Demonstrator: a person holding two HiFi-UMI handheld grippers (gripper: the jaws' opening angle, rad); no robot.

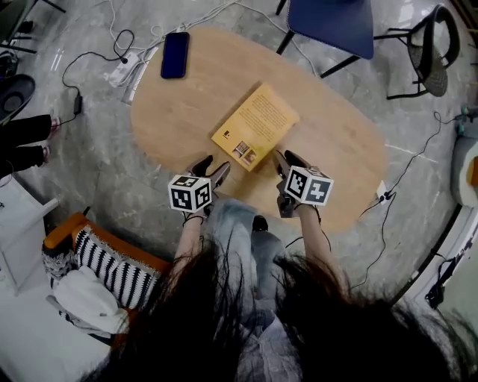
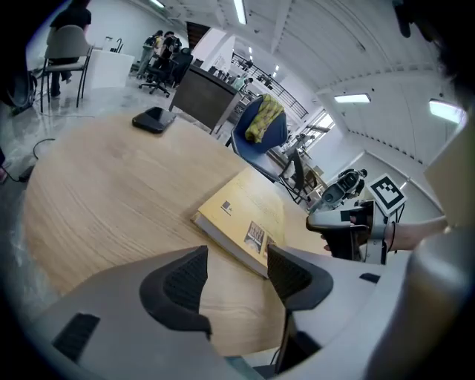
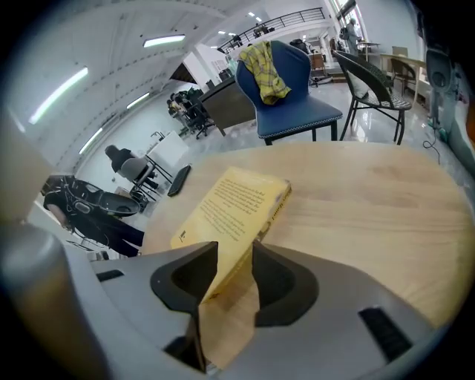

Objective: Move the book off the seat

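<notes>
Hovering tongs, book flat on table

Both tongs stood open and gripped nothing. The left gripper hung over bare wood just beside the yellow book's near corner. The right gripper flanked the same end, its jaws apart, close to the book's edge. The book lay near the middle of the oval wooden table, well apart from the blue chair beyond.
</notes>
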